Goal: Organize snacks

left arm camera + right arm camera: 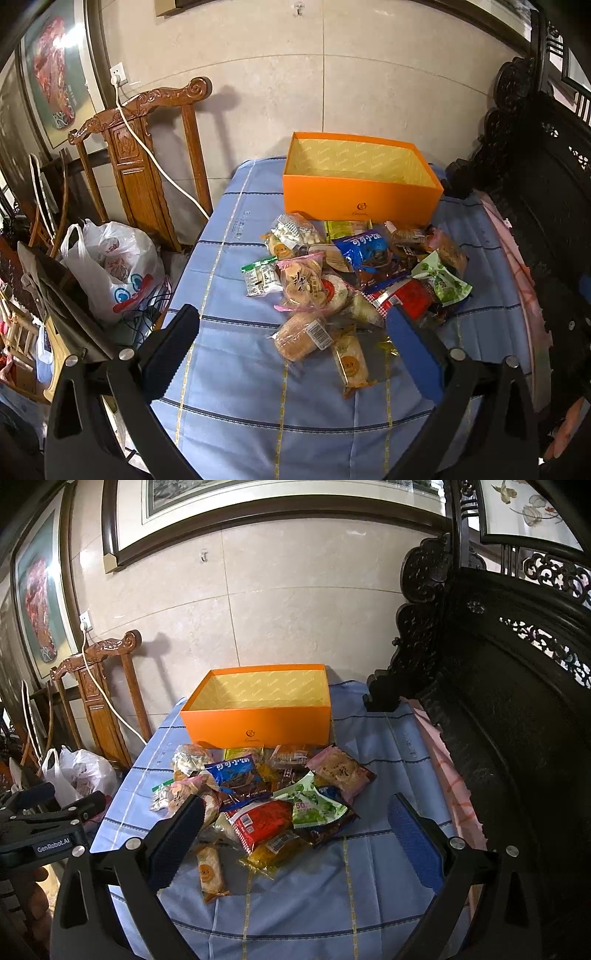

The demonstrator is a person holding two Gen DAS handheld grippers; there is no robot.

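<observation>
An orange box with a yellow patterned lining stands open and looks empty at the table's far side. In front of it lies a loose pile of snack packets: a blue one, a red one, a green one, and a bagged bread roll. My left gripper hovers open over the pile's near edge, holding nothing. My right gripper hangs open above the near side of the pile, holding nothing. The left gripper's body shows at the left of the right wrist view.
A blue checked cloth covers the table. A carved wooden chair with a white cable over it stands at the left, a plastic bag beside it. Dark carved furniture and pink fabric border the right.
</observation>
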